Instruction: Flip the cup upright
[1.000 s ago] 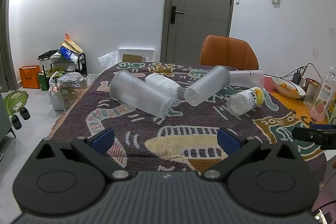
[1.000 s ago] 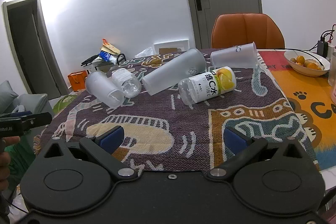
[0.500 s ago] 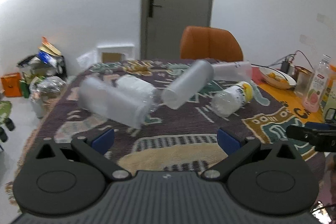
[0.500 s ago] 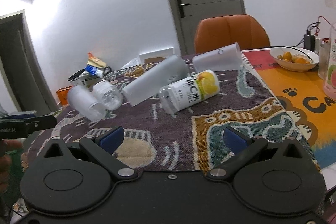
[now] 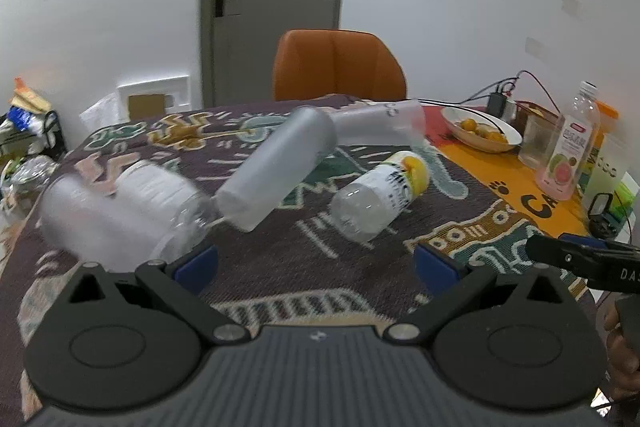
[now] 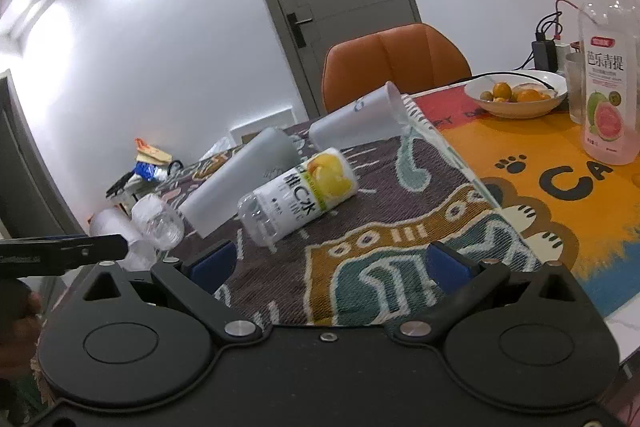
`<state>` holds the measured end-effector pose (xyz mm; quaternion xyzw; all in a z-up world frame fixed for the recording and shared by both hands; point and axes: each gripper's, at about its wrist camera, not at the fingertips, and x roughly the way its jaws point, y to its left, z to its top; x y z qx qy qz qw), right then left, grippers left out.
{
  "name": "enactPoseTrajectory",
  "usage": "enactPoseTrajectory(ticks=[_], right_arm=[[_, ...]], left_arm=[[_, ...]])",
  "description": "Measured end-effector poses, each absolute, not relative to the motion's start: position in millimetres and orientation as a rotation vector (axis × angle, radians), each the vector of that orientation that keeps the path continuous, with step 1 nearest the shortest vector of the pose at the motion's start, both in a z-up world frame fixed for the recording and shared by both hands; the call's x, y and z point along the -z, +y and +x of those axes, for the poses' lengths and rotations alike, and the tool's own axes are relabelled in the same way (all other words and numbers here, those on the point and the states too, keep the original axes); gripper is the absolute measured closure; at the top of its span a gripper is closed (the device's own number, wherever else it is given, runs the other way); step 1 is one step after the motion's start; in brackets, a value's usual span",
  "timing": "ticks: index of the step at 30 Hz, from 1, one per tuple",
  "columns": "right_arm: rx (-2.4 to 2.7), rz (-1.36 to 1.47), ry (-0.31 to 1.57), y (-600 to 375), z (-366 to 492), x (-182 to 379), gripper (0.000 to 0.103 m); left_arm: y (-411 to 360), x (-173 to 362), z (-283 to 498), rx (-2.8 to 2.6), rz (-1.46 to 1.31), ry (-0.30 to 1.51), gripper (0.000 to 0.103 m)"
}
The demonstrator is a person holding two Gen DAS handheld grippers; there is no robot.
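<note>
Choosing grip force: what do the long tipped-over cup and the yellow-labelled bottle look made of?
The long frosted cup looks like matte translucent plastic, its surface cloudy. The yellow-labelled bottle looks like clear glossy plastic: see-through with highlights. Neither is certain.

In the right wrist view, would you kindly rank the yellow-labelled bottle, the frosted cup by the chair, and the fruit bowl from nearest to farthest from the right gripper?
From the right gripper:
1. Yellow-labelled bottle, lying on the rug, left of centre.
2. Frosted cup, on its side beyond the bottle, near the chair.
3. Fruit bowl, far right on the orange mat.
</note>
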<state>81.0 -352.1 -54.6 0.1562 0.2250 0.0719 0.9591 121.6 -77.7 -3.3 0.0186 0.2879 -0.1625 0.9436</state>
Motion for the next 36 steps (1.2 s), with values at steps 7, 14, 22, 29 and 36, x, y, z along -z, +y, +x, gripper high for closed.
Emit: enactPoseTrajectory(ticks=[7, 14, 22, 29, 36], right_arm=[[-0.105, 0.378, 0.457, -376.6, 89.3, 63.0, 0.0], [-0.069, 0.423, 0.476, -389.7, 98.0, 71.1, 0.0], [-0.074, 0.48, 0.519, -397.5, 115.3, 76.9, 0.007], [-0.069, 0.54, 0.568, -402.5, 131.3, 89.9, 0.016], [-0.061, 0.559, 0.589, -405.0, 140.6, 97.1, 0.016]], left_arm=[[-105.1, 3.7, 148.3, 0.406, 0.063, 0.611, 0.003], [-133.0, 5.8, 173.7, 0.468, 0.145, 0.624, 0.009], [-168.1, 13.9, 206.4, 0.523, 0.306, 0.658, 0.016], [-187.8, 26.0, 234.2, 0.55, 0.419, 0.705, 0.021], [-209.3, 34.6, 255.2, 0.598, 0.532, 0.73, 0.021]])
